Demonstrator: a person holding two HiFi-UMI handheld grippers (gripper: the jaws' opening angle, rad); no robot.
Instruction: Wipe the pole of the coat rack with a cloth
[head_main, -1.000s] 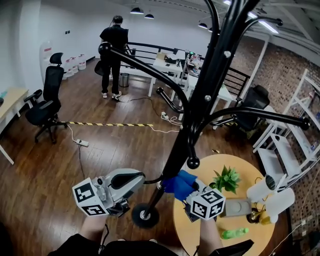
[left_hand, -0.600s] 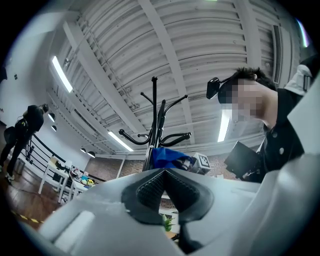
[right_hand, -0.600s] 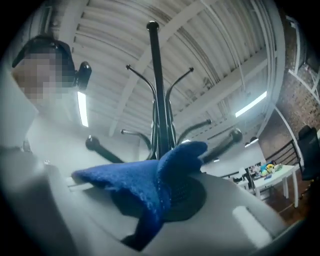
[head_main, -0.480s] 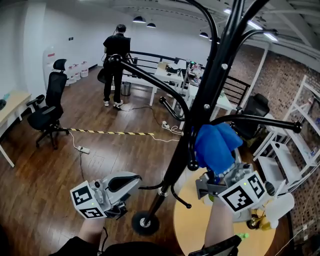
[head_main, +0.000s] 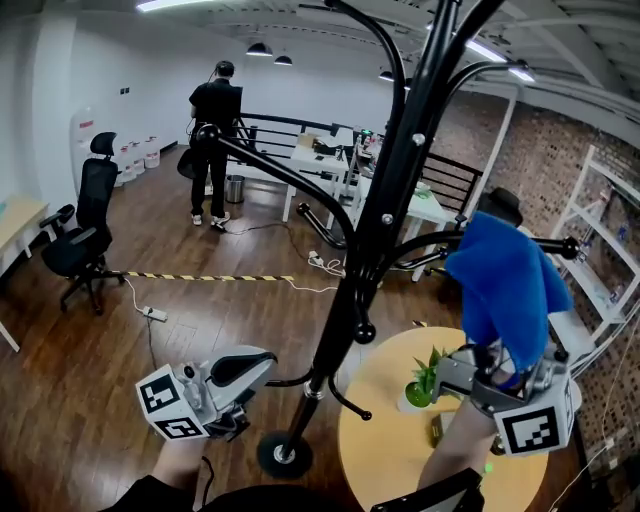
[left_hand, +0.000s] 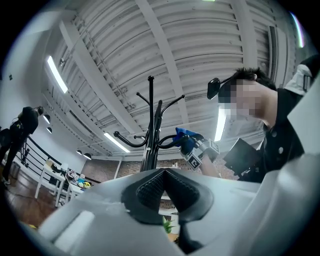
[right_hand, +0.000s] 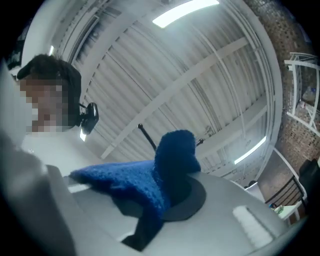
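Note:
The black coat rack pole (head_main: 375, 235) rises from its round base (head_main: 283, 455) on the floor through the middle of the head view, with curved hooks at several heights. My right gripper (head_main: 500, 372) is raised to the right of the pole and apart from it. It is shut on a blue cloth (head_main: 505, 280) that stands up above the jaws beside a hook arm. The right gripper view shows the cloth (right_hand: 167, 167) clamped in my right gripper (right_hand: 167, 200). My left gripper (head_main: 262, 360) hovers low, left of the pole, shut and holding nothing. From my left gripper (left_hand: 165, 172) the rack (left_hand: 150, 135) shows ahead.
A round wooden table (head_main: 385, 450) with a small green plant (head_main: 425, 375) stands right of the rack base. A person (head_main: 213, 125) stands far back, an office chair (head_main: 75, 240) at left. Striped tape (head_main: 210, 277) crosses the floor. White shelving (head_main: 600, 270) lines the right wall.
My right gripper has risen with the blue cloth from low on the pole, up and to the right, and is now off the pole. The left gripper has barely moved.

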